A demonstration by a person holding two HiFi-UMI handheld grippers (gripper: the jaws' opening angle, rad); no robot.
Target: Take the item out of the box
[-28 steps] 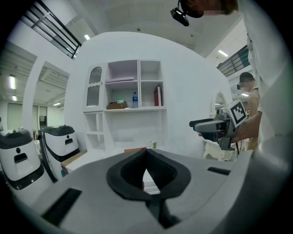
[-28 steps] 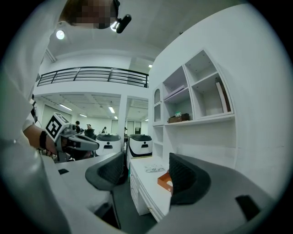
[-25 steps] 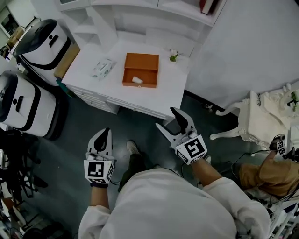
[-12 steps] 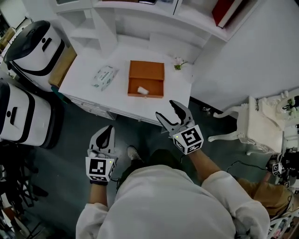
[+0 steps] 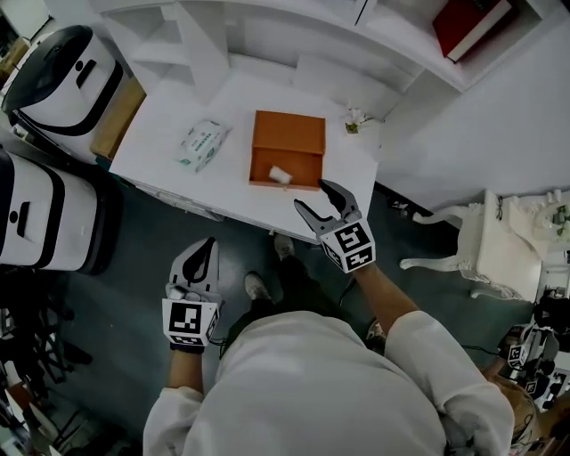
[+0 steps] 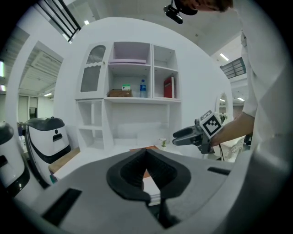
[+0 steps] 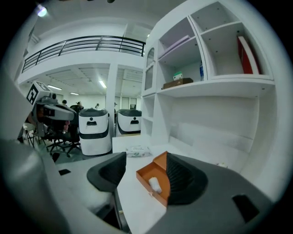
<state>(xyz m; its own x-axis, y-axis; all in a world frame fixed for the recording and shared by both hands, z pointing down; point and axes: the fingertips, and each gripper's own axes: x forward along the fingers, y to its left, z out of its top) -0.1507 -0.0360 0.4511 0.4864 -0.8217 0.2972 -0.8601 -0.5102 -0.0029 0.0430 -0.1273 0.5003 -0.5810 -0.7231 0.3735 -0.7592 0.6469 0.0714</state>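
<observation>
Orange box (image 7: 147,175) partly hidden behind a jaw of the right tool (image 5: 313,198), white item (image 5: 280,175) inside too small to identify, print on the packet (image 5: 201,145) near the left edge of the desk (image 5: 169,102) unreadable, red book (image 5: 468,22) cut off at top

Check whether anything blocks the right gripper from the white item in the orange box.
Nothing visible does. The orange box is open-topped, and the white item lies uncovered near its front wall. Only that low wall faces the right gripper, whose jaws, just closing a little, stand apart and empty.

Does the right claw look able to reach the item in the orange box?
Probably yes: the orange box is open-topped, nothing covers the item, and the right claw, empty and open, has just closed slightly.
</observation>
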